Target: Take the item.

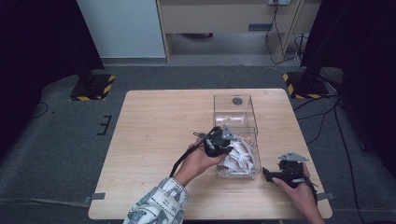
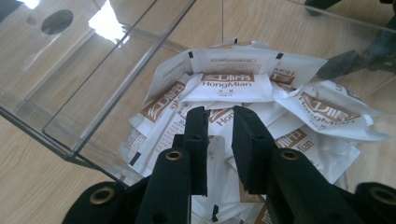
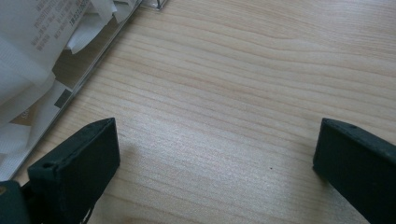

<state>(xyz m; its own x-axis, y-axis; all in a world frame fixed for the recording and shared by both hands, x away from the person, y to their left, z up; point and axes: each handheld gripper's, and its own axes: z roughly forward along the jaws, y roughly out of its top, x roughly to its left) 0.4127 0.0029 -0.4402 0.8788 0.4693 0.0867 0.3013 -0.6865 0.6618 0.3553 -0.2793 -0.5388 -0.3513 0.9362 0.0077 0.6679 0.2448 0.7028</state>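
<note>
A clear plastic box (image 1: 236, 112) stands on the wooden table (image 1: 154, 140), and a heap of white and brown sachets (image 1: 242, 157) fills its near end. My left gripper (image 1: 225, 148) reaches into that end from the left. In the left gripper view its jaws (image 2: 220, 114) hover just above the sachets (image 2: 233, 84) with a narrow gap between them, and I see nothing pinched there. My right gripper (image 1: 267, 173) rests low on the table to the right of the box. Its jaws (image 3: 219, 140) stand wide apart over bare wood, with the box edge (image 3: 93, 70) and sachets (image 3: 28, 56) to their left.
The box's far half (image 2: 70, 70) holds no sachets, and a dark round spot (image 1: 237, 101) shows there. Bare table lies left of the box. Stands with yellow and black striped bases (image 1: 93, 86) sit on the floor beyond the table's far corners.
</note>
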